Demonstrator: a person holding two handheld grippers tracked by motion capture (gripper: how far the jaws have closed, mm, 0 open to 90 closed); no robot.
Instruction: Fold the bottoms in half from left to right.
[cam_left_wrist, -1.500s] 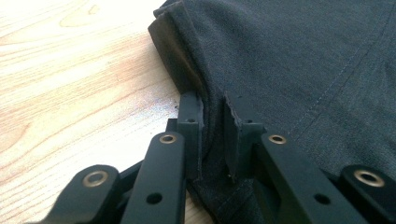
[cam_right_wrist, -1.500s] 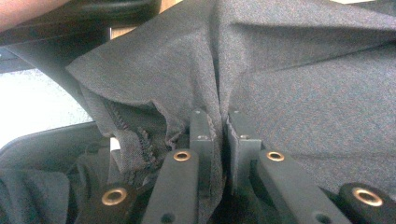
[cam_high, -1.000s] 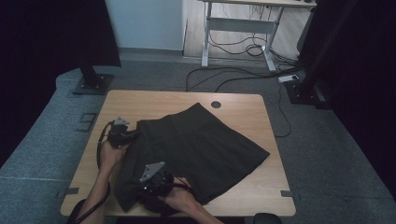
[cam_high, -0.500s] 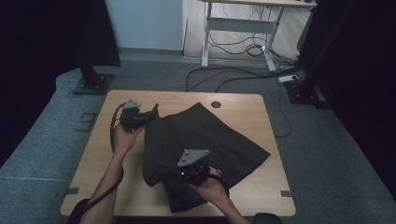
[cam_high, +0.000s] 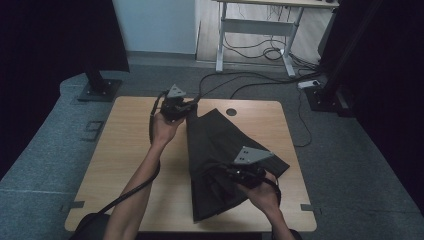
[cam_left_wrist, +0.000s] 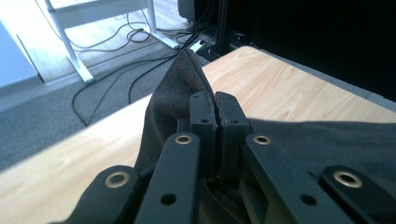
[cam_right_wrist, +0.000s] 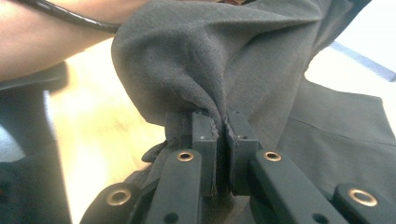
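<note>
high view: dark garment spread over the right half of the wooden table, running from far edge to near edge. left gripper pinches the garment's far corner, jaws pressed together on a raised fold. right gripper pinches a bunched fold near the middle, the 2 jaws closed on cloth.

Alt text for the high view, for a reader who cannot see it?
A person holds a dark garment over a wooden table, the left gripper pinching its far corner and the right gripper pinching it nearer the person.
</note>
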